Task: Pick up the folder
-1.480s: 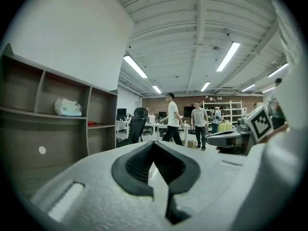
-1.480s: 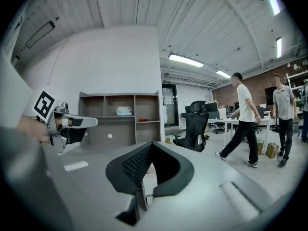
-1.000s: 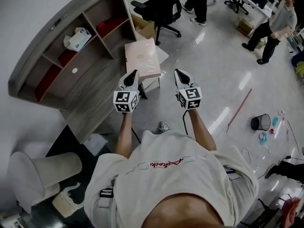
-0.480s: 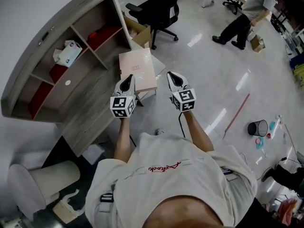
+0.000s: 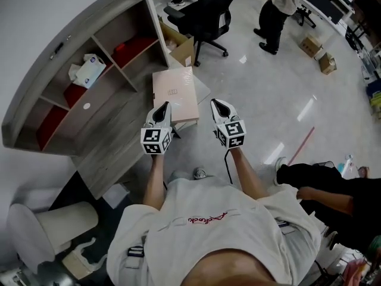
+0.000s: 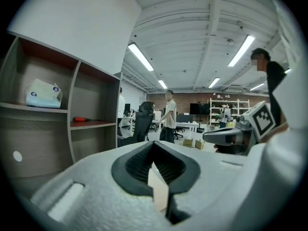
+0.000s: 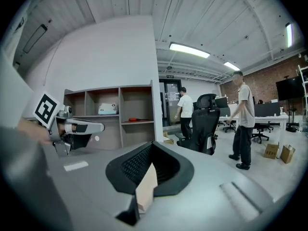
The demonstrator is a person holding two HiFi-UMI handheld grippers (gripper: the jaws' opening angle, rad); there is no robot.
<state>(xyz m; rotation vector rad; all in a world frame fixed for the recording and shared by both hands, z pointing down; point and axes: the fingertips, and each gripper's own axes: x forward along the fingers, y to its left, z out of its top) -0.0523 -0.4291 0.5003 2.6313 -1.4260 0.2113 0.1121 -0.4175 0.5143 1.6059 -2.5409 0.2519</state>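
The folder (image 5: 174,93) is a flat pale pink rectangle lying on a small white table (image 5: 203,87) beside the shelf unit. My left gripper (image 5: 162,108) hovers at the folder's near left edge, jaws together and empty. To the right of the folder's near right corner, my right gripper (image 5: 219,104) is also shut and holds nothing. In the left gripper view the left gripper (image 6: 154,143) has its pads meeting, with a strip of the folder (image 6: 159,191) showing below them. The right gripper view shows the right gripper (image 7: 153,146) shut, with the folder (image 7: 146,186) beyond.
A grey wooden shelf unit (image 5: 89,94) stands left of the table, with a tissue pack (image 5: 87,70) in one cell. A black office chair (image 5: 208,14) and a cardboard box (image 5: 181,47) sit behind. A person's dark legs (image 5: 321,183) are close on the right; other people walk farther back.
Both grippers have moved together a little lower near the folder's near edge, staying shut. Bystanders in the background have walked on, and a person's legs have entered at the right.
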